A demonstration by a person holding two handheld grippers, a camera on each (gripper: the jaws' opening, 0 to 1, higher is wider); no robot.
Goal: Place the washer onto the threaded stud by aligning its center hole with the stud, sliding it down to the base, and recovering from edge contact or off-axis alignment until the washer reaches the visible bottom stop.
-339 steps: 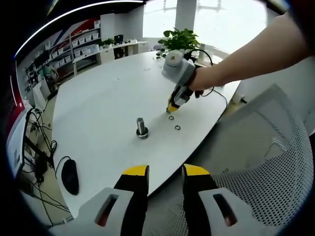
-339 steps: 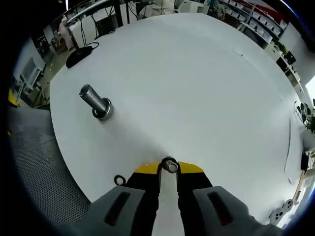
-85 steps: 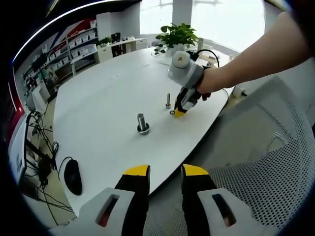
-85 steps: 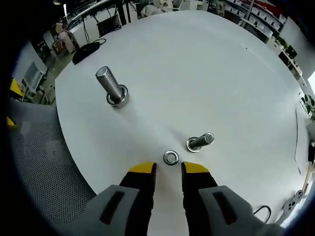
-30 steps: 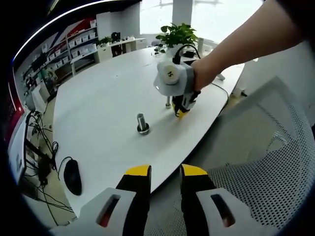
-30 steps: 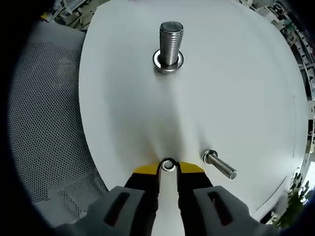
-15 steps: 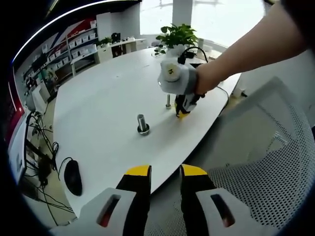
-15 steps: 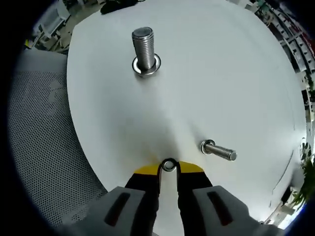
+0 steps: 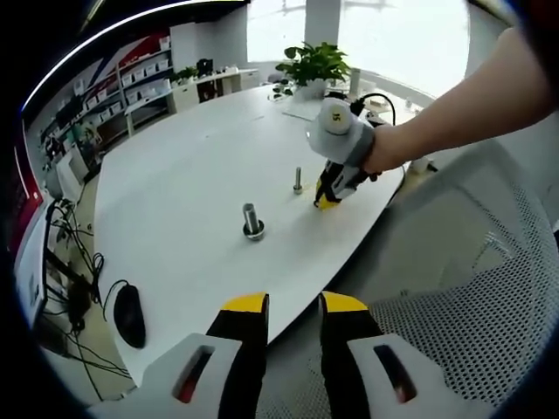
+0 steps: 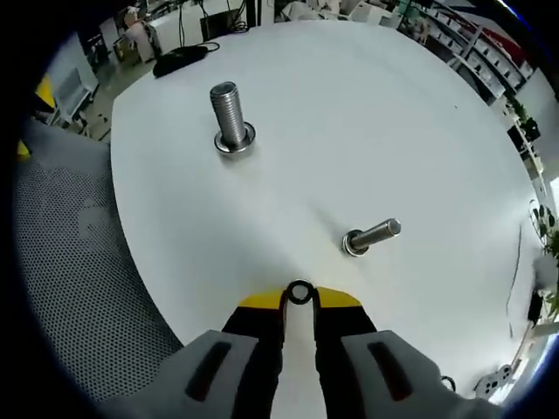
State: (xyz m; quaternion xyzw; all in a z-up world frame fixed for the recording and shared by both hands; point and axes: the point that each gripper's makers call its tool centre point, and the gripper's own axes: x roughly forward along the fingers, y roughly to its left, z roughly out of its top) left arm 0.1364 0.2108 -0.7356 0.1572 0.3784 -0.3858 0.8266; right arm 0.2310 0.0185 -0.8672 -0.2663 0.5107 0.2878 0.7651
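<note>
Right gripper view: your right gripper (image 10: 300,297) pinches the small steel ring washer (image 10: 300,291) at its tips, apparently clear of the white table (image 10: 367,113) | slim threaded steel stud (image 10: 374,236) near, so the hole can line up | left gripper (image 9: 292,307) idle, jaws apart.

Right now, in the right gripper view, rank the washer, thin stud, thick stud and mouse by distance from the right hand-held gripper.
1. Washer: pinched at the right hand-held gripper tips.
2. Thin stud: just ahead, to the right.
3. Thick stud: farther, ahead-left.
4. Mouse: at the table's far edge.
</note>
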